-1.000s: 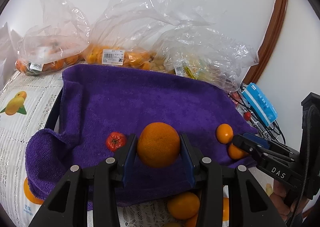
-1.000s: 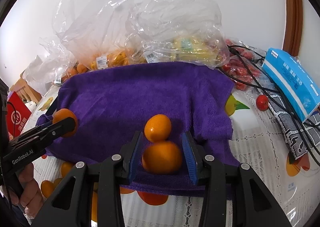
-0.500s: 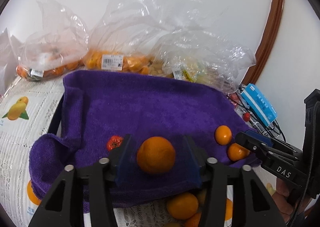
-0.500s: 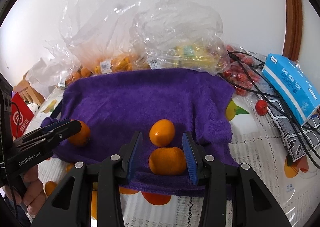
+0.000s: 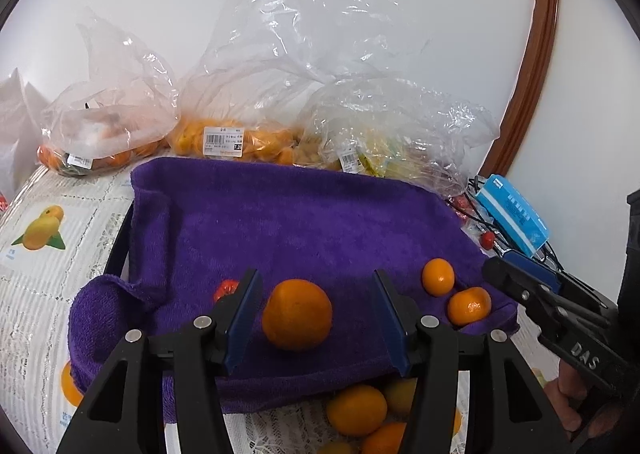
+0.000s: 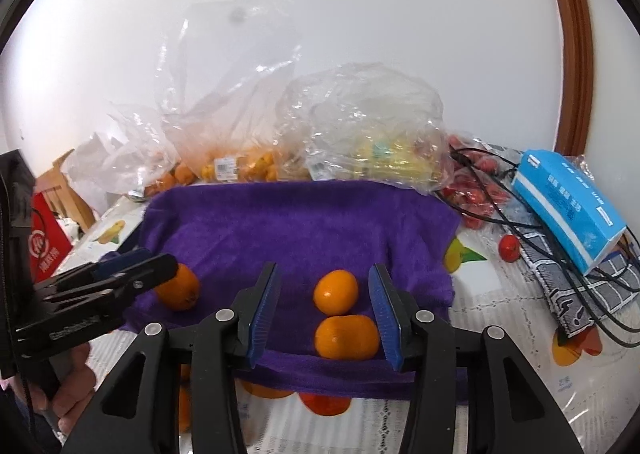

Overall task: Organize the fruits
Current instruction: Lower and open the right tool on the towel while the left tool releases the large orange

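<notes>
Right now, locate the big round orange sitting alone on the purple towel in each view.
Left wrist view: big round orange sits low centre, between the left claw's blue pads.
Right wrist view: the orange lies at left, partly behind the left claw's tip.
Shared landmark: blue tissue box, at right in both.

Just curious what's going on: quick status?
Left gripper open, orange loose between pads. Right gripper opening; two oranges on purple towel. Nothing blocking.

Bright, even daylight, glare on the plastic bags [image 5: 304,65], fisheye warping, dark vignetted corners.
</notes>
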Demonstrator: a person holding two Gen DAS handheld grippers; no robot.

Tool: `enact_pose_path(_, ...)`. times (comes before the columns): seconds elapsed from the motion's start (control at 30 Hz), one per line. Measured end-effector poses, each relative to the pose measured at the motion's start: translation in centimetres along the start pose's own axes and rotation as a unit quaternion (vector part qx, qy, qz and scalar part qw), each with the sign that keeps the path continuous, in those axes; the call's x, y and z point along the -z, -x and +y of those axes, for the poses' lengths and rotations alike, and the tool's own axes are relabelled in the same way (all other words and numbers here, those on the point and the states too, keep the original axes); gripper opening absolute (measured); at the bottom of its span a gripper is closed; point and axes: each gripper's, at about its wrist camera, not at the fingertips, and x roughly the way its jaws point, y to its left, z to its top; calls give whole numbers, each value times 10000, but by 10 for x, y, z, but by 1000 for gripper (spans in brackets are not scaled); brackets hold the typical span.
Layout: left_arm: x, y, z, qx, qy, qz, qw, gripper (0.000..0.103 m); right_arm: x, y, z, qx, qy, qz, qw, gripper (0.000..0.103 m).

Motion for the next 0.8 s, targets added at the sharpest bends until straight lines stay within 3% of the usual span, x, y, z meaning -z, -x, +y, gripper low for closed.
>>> enact_pose_path(0.2,-1,9,1,62,46,-211,9997,53,6,14,13,-94,360,-293,9989,46)
enact_pose_path(0.3,0,17,5,57,161,-334,9993,53,11,23,12,-86,151,-406,9990,46)
enact_pose_path(0.4,3,20,9,-11,308,-366,9989,51,15,30,7,-255,-301,-188,9990,46)
enact_pose_path(0.47,6,22,9,10,326,-330,9989,51,18,34,6,-265,-430,-18,9987,39)
enact_pose_path(0.63,14,37,12,137,356,-390,9985,51,25,56,15,-187,-436,91,9988,39)
enact_pose_path(0.8,24,55,18,27,355,-485,9982,51,34,75,26,-124,-373,297,9988,39)
